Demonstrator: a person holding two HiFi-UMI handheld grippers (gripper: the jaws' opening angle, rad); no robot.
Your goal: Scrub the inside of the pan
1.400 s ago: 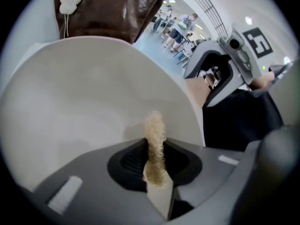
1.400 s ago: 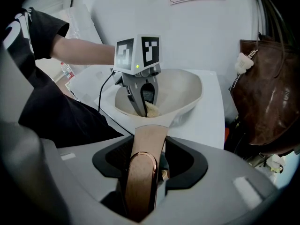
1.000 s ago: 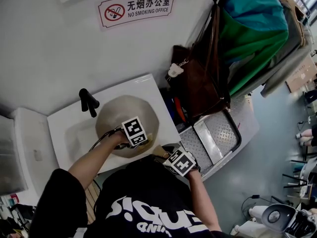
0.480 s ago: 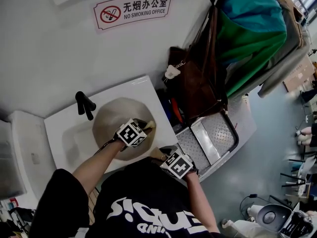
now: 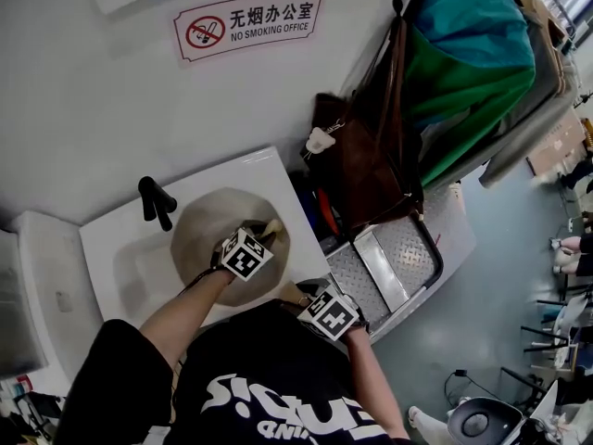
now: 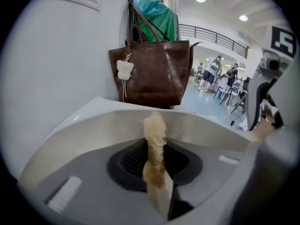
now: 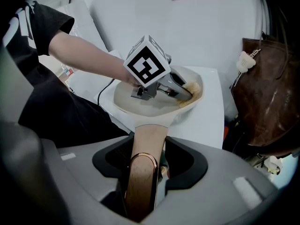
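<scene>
Pan: the beige pan [image 5: 206, 222] sits in the white sink [image 5: 116, 253] at the lower left of the head view. Its handle [image 7: 146, 142] runs out over the sink's front edge toward the lower centre.
Left claw: the left claw [image 5: 263, 235] reaches into the pan near its right-hand wall, jaws clamped on a pale, fibrous scrubber [image 6: 154, 142] that stands up between them in the left gripper view.
Scrubber contact: in the right gripper view its free end presses against the pan's inner wall just below the rim, right of centre.
Right claw: the right claw [image 7: 144, 172] is closed on the copper-toned end of the handle, at the bottom centre of its own view.
Tap: a black tap [image 5: 156, 200] stands on the sink just left of the pan.
Wall: a no-smoking sign [image 5: 248, 21] hangs at the upper centre.
Right of sink: a brown bag [image 5: 366, 160] hangs there, with a green garment [image 5: 468, 77] above it.
</scene>
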